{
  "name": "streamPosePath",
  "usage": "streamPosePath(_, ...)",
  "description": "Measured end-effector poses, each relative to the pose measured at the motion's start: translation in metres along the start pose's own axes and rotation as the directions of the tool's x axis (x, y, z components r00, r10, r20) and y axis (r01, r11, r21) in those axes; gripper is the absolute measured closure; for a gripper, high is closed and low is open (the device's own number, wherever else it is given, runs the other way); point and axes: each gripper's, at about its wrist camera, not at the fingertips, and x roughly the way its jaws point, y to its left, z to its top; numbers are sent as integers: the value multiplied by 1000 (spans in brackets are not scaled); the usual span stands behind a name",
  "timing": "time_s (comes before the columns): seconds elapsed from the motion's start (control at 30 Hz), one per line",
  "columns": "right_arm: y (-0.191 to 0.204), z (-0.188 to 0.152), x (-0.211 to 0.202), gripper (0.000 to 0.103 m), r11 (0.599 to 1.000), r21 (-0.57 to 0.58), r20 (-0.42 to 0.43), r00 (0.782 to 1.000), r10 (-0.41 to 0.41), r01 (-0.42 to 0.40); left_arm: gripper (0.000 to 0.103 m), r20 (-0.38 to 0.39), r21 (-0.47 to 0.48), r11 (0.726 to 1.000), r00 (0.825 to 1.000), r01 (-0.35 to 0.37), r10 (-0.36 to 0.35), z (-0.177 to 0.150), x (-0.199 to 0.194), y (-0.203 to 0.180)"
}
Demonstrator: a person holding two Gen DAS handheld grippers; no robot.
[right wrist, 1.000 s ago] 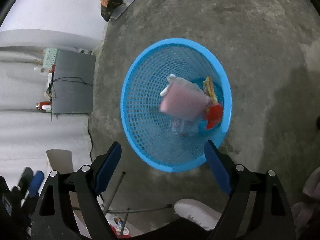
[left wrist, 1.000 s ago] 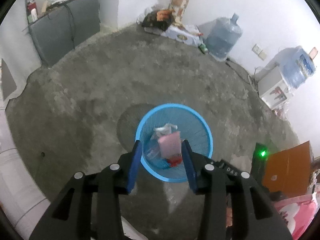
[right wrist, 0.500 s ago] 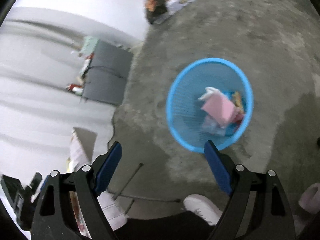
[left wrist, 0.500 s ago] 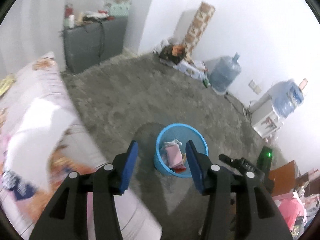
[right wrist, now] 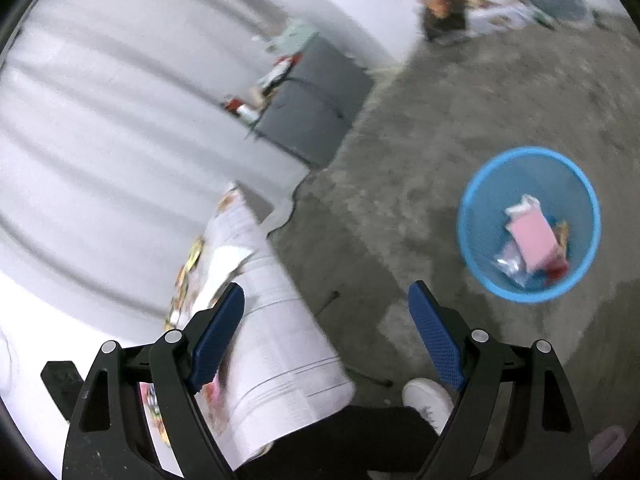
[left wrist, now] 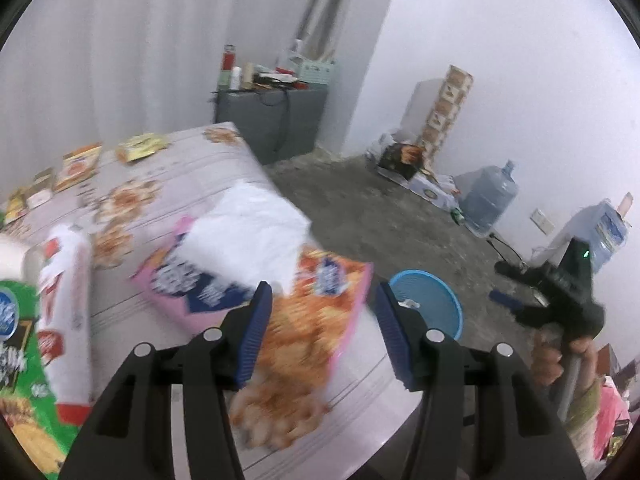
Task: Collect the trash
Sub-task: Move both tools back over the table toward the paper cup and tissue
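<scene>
My left gripper [left wrist: 322, 336] is open and empty above the table [left wrist: 168, 184], over an orange and pink snack bag [left wrist: 304, 344]. A white sheet [left wrist: 256, 228] lies on a pink packet [left wrist: 176, 284] beyond it. A white and red wrapper [left wrist: 66, 304] and a green bag [left wrist: 16, 364] lie at the left. The blue mesh basket [left wrist: 436, 300] stands on the floor past the table edge; it also shows in the right wrist view [right wrist: 484, 184], with a pink packet [right wrist: 534, 238] and other trash inside. My right gripper [right wrist: 326, 346] is open and empty above the table edge [right wrist: 276, 340].
Several small packets [left wrist: 76, 168] lie at the table's far side. A grey cabinet [left wrist: 276, 120] stands by the wall. A water jug [left wrist: 490, 200] and boxes [left wrist: 420, 176] sit along the far wall. The person's white shoe [right wrist: 428, 400] is on the concrete floor [right wrist: 460, 92].
Both grippers have lifted away from the basket and swung left toward the table. The basket now looks smaller and lies off to the right. Both stay open.
</scene>
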Motion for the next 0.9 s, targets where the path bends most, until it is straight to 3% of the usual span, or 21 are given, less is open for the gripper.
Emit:
streamPosePath(0.17, 57, -8, 9, 22, 981, -194, -34, 999, 2, -9, 49, 36, -39, 999, 999, -24, 26, -21, -31, 33)
streamPosePath(0.43, 150, -21, 55, 22, 897, -438, -166, 986, -19, -56, 42, 96, -124, 990, 993, -63, 75, -44, -79, 86)
streamPosePath(0.63, 198, -27, 107, 22, 828, -560, -237, 965, -115, -39, 37, 146, -219, 972, 982, -86, 120, -50, -115, 129)
streamPosePath(0.73, 210, -27, 128, 22, 821, -569, -265, 955, -129, -47, 34, 181, -274, 955, 969, -113, 166, -43, -138, 161)
streamPosePath(0.9, 210, -17, 152, 22, 863, -504, -307, 939, -153, -24, 34, 174, -387, 914, 963, -124, 205, -16, -159, 232)
